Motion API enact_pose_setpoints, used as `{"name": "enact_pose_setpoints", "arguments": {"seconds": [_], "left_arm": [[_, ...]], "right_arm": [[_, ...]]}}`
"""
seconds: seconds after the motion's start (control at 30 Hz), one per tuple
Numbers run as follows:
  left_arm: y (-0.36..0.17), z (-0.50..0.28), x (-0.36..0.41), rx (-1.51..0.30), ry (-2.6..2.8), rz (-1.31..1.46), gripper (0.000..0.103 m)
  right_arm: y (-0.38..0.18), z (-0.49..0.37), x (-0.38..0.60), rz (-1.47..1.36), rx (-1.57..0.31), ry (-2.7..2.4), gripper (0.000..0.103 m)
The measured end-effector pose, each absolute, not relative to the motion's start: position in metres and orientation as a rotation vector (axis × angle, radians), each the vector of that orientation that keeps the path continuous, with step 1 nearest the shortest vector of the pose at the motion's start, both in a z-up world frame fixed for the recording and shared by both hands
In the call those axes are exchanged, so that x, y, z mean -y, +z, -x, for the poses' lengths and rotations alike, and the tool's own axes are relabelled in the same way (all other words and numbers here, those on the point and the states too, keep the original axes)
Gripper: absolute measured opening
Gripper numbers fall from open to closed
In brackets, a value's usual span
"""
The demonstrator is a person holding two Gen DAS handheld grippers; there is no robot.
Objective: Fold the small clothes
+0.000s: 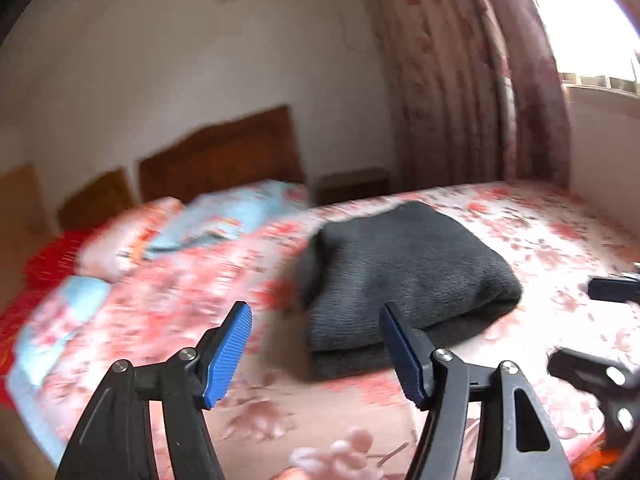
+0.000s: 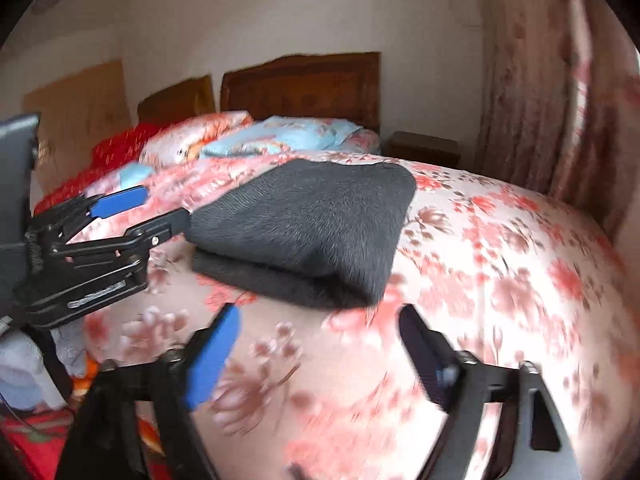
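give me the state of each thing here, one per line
dark grey garment: folded, lying on the bed, not gripped
left hand-held gripper: open, holding nothing
right hand-held gripper: open, holding nothing
floral bedspread: spread over the bed
curtain: drawn partly aside

Daylit from window, motion-blurred, fisheye-warped edges

garment: dark fuzzy matt cloth | bedspread: smooth floral cloth | headboard: brown wood | tongs pads: ribbed blue plastic
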State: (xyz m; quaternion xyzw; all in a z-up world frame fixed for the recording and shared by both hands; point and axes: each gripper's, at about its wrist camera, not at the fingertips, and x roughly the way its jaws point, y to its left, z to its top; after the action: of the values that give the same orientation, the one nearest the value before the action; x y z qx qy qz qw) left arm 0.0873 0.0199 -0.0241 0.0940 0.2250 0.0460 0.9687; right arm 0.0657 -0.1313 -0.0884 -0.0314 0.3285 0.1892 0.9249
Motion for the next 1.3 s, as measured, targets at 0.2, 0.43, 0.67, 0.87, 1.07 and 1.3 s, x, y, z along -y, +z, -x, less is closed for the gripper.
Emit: {"name": "enact_pose_setpoints", "arguments": {"seconds": [0.2, 0.43, 0.67, 0.87, 1.07, 1.3], "left_arm": [[-0.012, -0.061, -0.019, -0.452, 0.033, -0.08, 0.067], [-0.014, -0.053, -0.017, -0.461, 0.022, -0.071, 0.067], [-0.019, -0.053, -0.02, -0.467, 0.017, -0.069, 0.067], [-0.019, -0.053, -0.02, -0.473, 0.013, -0.064, 0.067], [-0.02, -0.053, -0.018, -0.475, 0.007, -0.071, 0.067], [-0.02, -0.053, -0.018, -0.476, 0.006, -0.069, 0.067]], "right_arm": [[-0.07, -0.021, 0.136, 0.033, -0.563, 0.282, 0.103], [-0.058, -0.006, 0.14, 0.008, -0.498, 0.238, 0.103], [-0.066, -0.013, 0.142, -0.011, -0.534, 0.223, 0.103], [-0.066, -0.012, 0.136, 0.013, -0.533, 0.239, 0.103], [-0.066, -0.012, 0.139, 0.001, -0.536, 0.238, 0.103], [-0.067, -0.012, 0.138, 0.004, -0.535, 0.242, 0.103]]}}
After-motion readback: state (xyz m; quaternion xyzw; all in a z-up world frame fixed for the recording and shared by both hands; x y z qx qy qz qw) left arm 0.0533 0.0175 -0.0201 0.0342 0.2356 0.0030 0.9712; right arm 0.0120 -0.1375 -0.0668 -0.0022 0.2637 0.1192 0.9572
